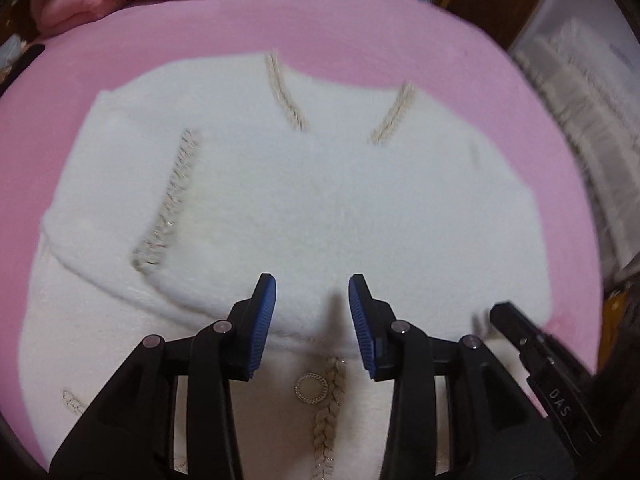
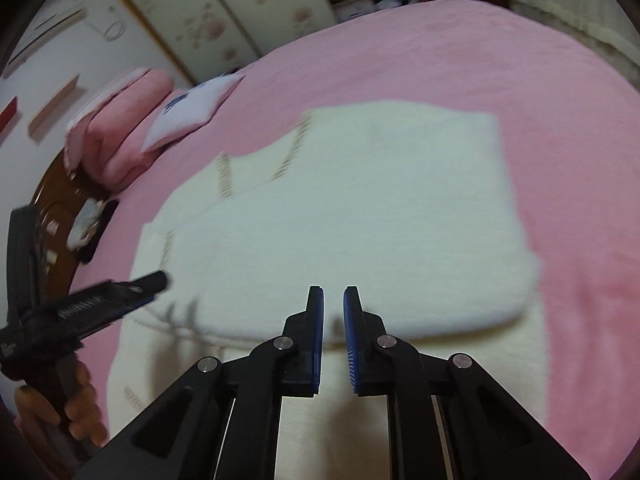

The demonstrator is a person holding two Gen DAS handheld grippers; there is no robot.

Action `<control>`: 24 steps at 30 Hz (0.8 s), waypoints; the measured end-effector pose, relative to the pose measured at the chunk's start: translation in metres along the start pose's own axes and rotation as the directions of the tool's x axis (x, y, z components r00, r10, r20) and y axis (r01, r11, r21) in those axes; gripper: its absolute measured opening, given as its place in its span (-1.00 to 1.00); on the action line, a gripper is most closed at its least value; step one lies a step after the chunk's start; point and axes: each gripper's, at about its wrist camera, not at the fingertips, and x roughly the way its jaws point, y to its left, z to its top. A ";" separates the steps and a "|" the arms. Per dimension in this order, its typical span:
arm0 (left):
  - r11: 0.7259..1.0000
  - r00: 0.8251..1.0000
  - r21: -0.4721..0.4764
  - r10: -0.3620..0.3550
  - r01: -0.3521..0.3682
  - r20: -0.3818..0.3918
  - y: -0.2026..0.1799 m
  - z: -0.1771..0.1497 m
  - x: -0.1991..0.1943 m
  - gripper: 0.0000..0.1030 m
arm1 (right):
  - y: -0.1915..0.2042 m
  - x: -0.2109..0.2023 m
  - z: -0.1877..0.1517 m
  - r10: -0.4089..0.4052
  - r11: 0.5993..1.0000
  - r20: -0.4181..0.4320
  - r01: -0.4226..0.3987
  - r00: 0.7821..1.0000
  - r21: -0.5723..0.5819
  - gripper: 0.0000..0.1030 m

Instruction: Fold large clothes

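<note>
Item: white fluffy cardigan (image 1: 304, 200), the large garment being folded. It lies flat on the pink bed cover (image 1: 360, 28), roughly mid-bed, neckline toward the pillows. The sleeves appear turned in across the body; a beige braided trim (image 1: 168, 208) marks one folded-in edge on the left. The upper portion lies doubled over the lower, and its folded edge runs across just ahead of both tools. Beneath that edge the front placket shows, with a ring-shaped clasp (image 1: 309, 388) beside a braid. Judged: side folds done, crosswise fold laid or being tidied.

Item: left hand-held gripper (image 1: 312, 312). Its blue pads stand spread, nothing between them, poised above the folded edge near the garment's centre line. Pointed steeply down, probably to press or take hold of the layer there.

Item: right hand-held gripper (image 2: 333, 320). The pads are nearly pressed together, with a narrow gap showing and no cloth visibly pinched. It hovers over the same folded edge, further toward the garment's right side. Both tools sit along one edge, likely so the fold can be handled evenly.

Item: person's hand (image 2: 76, 404), wrapped around the left tool's handle, seen from the right wrist view.

Item: pink pillow (image 2: 120, 128) and pale cushion (image 2: 192, 108), at the head of the bed, well apart from the garment.

Item: sliding wardrobe doors (image 2: 224, 8) with floral print, behind the bed.
</note>
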 end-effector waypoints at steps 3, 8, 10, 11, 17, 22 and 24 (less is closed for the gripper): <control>0.999 0.998 -0.005 0.053 -0.053 -0.046 -0.002 0.003 0.022 -0.33 | -0.005 0.020 0.004 -0.085 0.996 -0.050 0.084 0.995 -0.023 -0.86; 0.996 0.996 -0.033 0.087 -0.088 -0.031 0.016 0.015 0.027 -0.33 | -0.068 0.005 0.004 -0.274 0.956 -0.010 0.273 0.962 0.108 -0.98; 0.993 0.994 -0.051 0.108 -0.110 -0.024 0.028 0.017 0.029 -0.33 | -0.099 -0.007 0.001 -0.242 0.952 0.004 0.237 0.970 0.191 -1.00; 0.990 0.992 -0.066 0.124 -0.125 -0.020 0.034 0.019 0.031 -0.33 | -0.109 -0.010 -0.001 -0.230 0.951 0.007 0.223 0.973 0.213 -1.00; 0.980 0.985 -0.096 0.175 -0.174 -0.005 0.044 0.024 0.034 -0.33 | -0.087 0.000 0.003 -0.399 0.915 0.027 0.396 0.917 0.079 -1.00; 0.997 0.998 -0.048 0.058 -0.058 0.009 0.024 0.030 0.030 -0.42 | -0.048 0.002 0.007 -0.230 0.971 0.131 0.219 0.964 0.096 -1.00; 0.994 0.995 -0.039 -0.104 0.104 0.002 0.014 0.033 0.031 -0.42 | -0.037 0.014 0.018 -0.015 0.996 0.088 0.007 0.996 0.092 -1.00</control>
